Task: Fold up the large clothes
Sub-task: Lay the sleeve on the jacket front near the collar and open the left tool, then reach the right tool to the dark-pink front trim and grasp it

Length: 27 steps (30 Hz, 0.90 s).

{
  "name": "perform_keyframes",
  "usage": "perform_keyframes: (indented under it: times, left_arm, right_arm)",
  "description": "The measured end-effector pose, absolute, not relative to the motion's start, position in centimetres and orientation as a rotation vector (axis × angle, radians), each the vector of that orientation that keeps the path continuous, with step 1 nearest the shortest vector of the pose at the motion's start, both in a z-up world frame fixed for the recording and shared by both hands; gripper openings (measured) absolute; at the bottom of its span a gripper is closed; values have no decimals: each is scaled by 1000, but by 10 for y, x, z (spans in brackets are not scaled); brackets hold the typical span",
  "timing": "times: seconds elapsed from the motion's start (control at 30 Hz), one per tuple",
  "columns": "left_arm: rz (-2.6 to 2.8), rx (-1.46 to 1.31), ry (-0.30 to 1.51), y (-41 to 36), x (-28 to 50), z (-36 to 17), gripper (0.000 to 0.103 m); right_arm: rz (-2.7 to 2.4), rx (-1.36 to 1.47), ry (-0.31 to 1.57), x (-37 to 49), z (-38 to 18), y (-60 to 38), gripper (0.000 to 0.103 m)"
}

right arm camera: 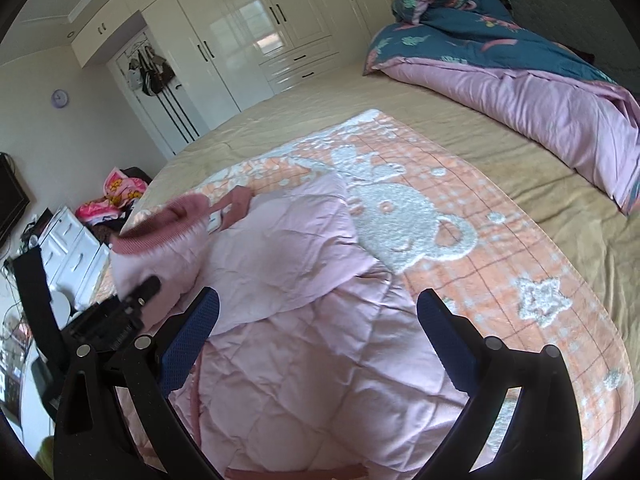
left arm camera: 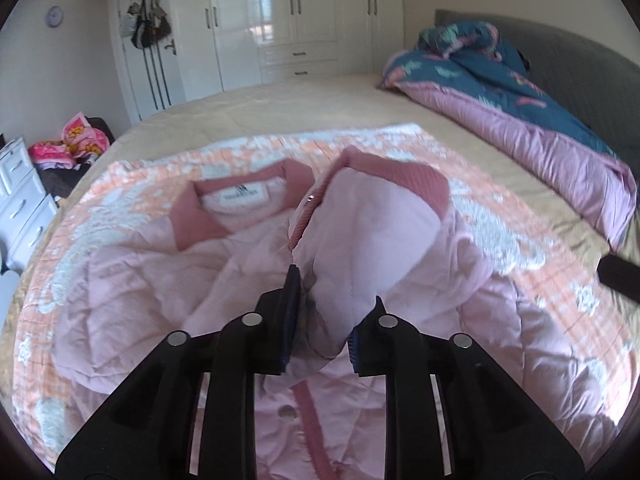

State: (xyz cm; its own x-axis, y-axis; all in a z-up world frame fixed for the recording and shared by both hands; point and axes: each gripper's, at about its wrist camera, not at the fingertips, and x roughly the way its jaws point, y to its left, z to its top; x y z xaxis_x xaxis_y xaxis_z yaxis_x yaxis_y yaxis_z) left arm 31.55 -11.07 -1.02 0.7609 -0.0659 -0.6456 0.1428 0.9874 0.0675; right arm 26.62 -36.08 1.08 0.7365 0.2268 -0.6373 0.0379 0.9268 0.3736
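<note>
One pale pink quilted jacket [left arm camera: 132, 280] lies on an orange-and-white blanket [left arm camera: 500, 216] spread over a bed [left arm camera: 280, 108]. The left hand-held gripper [left arm camera: 326, 320] has its two blue-padded fingers closed on a raised fold of the jacket's front, near the darker pink collar [left arm camera: 396, 176], and lifts that panel off the rest of the garment. The right hand-held gripper [right arm camera: 318, 344] hangs just above the jacket's lower half with its fingers spread wide, gripping nothing.

The risk, judged from here: only a small pinch of slippery quilted cloth sits between the left pads, so the panel could slide out as it is carried across. With the right side unheld, the whole jacket may drag or bunch instead of creasing cleanly, and the blanket beneath could ruck up with it.

Counted: one jacket, one blanket, two hand-held grippers, one rolled teal-and-pink duvet [right arm camera: 500, 80] at the bed's head, well apart from the jacket, and one white wardrobe [left arm camera: 280, 20] behind.
</note>
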Motion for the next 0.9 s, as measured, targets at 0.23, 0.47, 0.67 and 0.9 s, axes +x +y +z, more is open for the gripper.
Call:
perform_keyframes:
  times: [0.23,0.47,0.67,0.9]
  left_arm:
    - [-156,167,777,-126,315,-34,48]
    - [-231,186,848,-123,302,-38,85]
    - [-284,119,855,-101,288,-23,94]
    - [-173,41,826,-37,289,-2,94]
  right_arm:
    - [104,396,740,264,10,-367,99]
    - [116,403,752,266,8,-362,99]
    - [153,400,777,271,6,-343,99]
    - [240,395,842,284,-6,-301,99]
